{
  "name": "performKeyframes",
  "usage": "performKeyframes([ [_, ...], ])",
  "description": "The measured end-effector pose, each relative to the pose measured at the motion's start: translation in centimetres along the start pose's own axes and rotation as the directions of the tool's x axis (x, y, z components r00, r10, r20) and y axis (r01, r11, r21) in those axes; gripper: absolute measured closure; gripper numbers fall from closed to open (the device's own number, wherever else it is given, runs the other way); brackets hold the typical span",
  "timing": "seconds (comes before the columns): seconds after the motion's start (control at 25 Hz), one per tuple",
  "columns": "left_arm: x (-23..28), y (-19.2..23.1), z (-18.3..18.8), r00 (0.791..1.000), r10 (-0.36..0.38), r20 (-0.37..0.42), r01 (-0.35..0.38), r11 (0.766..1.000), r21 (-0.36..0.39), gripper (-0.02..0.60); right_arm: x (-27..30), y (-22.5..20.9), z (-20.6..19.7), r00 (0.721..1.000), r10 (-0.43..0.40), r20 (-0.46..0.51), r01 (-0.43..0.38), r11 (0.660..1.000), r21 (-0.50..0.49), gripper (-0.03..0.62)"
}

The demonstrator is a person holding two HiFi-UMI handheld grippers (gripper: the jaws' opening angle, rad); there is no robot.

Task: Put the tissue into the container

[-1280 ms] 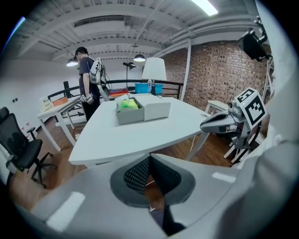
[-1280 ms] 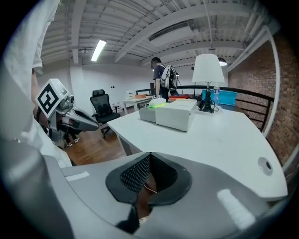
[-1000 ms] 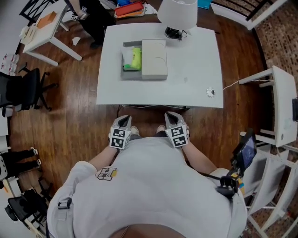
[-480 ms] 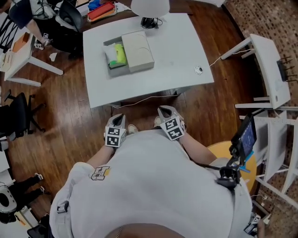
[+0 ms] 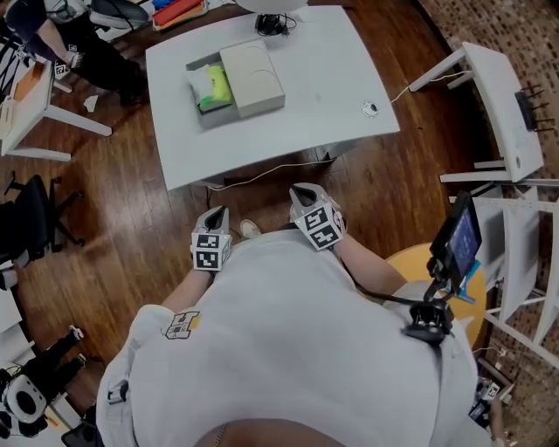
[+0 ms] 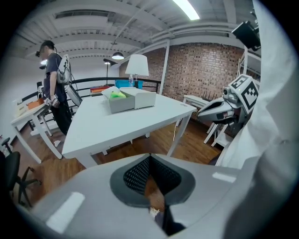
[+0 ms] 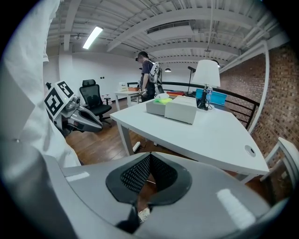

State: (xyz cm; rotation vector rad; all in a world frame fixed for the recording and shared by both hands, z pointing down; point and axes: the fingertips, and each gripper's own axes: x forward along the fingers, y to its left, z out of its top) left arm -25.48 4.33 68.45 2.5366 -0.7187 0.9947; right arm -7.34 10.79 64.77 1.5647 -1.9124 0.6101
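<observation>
Tissue pack [image 5: 210, 85], white with a bright green patch, lies in the open part of the grey container [image 5: 220, 117]. A beige lid [image 5: 253, 77] covers the rest of the container. The container stands towards the far left of the white table [image 5: 323, 87], well apart from both claws.

The left gripper [image 5: 218, 215] and the right gripper [image 5: 300, 192] are held close against the person's white shirt [image 5: 279, 349], short of the table's near edge. Each claw is fully closed, its dark pads pressed together with nothing caught between them.

Between the claws and the container there is only the table edge and a stretch of bare tabletop. A white lamp [image 5: 272, 7] stands on the far edge behind the container. A small round fitting [image 5: 370, 108] sits near the table's right side, and a thin cable [image 5: 410, 87] runs off that side.

Round about are a second white table [image 5: 498, 113] to the right and a dark screen on a mount [image 5: 460, 244] by the person's right arm. A black office chair [image 5: 31, 214] stands on the left, and another person [image 5: 52, 26] is at the far left corner.
</observation>
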Motion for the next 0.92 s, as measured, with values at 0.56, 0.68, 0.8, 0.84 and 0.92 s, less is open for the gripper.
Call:
performKeyframes([
  [0.56, -0.51, 0.38, -0.38, 1.0, 0.011, -0.004, -0.011, 1.0, 0.005, 0.581, 0.26, 0.85, 0.55, 1.0, 0.02, -0.001, -0.02, 0.999, -0.028, 0.594],
  [0.68, -0.65, 0.24, -0.21, 1.0, 0.004, -0.004, -0.004, 1.0, 0.014, 0.581, 0.13, 0.97, 0.56, 1.0, 0.021, -0.004, -0.021, 0.999, -0.031, 0.594],
  [0.8, -0.79, 0.19, -0.06, 1.0, 0.002, -0.005, -0.002, 1.0, 0.022, 0.581, 0.16, 1.06, 0.69, 1.0, 0.023, -0.004, -0.023, 0.999, -0.034, 0.594],
  [0.84, -0.82, 0.12, 0.03, 1.0, 0.002, -0.006, -0.001, 1.0, 0.025, 0.581, 0.18, 1.05, 0.72, 1.0, 0.024, -0.003, -0.024, 0.999, -0.035, 0.594],
  [0.92, -0.91, -0.07, 0.3, 1.0, 0.002, -0.007, -0.002, 0.999, 0.035, 0.581, 0.2, 1.01, 0.76, 1.0, 0.027, -0.003, -0.027, 0.999, -0.037, 0.594],
])
